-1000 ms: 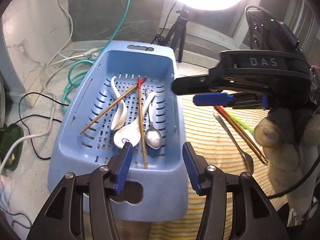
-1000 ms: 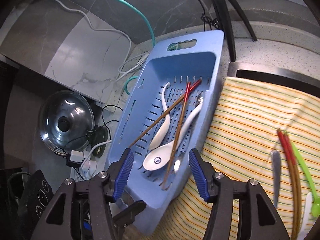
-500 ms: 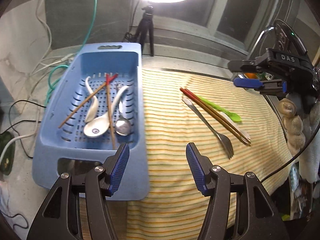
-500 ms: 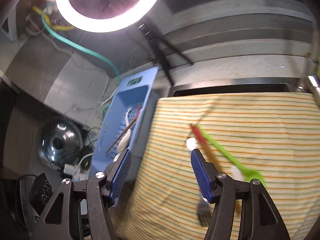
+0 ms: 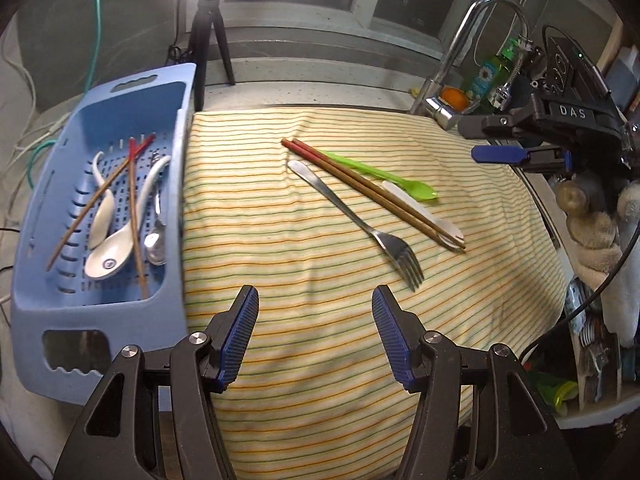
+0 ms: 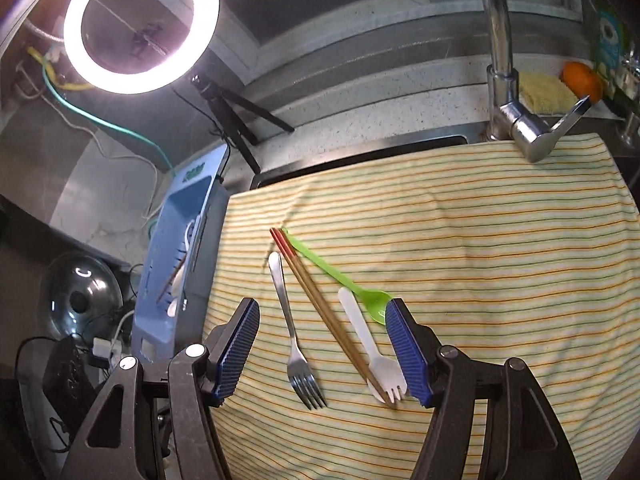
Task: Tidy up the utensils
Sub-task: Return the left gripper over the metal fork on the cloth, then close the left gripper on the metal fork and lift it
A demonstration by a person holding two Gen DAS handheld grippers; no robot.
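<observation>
On the striped cloth lie a metal fork, a pair of red-tipped chopsticks, a green plastic spoon and a white plastic fork. The blue basket at the left holds white spoons, a metal spoon and chopsticks. My left gripper hovers empty over the cloth's near part. My right gripper hangs above the metal fork, chopsticks and white fork, jaws opening, touching none of them. The right gripper also shows at the left wrist view's right edge.
A chrome tap stands behind the cloth, with an orange, a yellow sponge and a soap bottle beside it. A ring light on a tripod stands at the back. Cables and a pot lid lie left of the basket.
Both grippers have swung from over the blue basket to the right, over the striped cloth. The right gripper's jaws have spread a little wider.
</observation>
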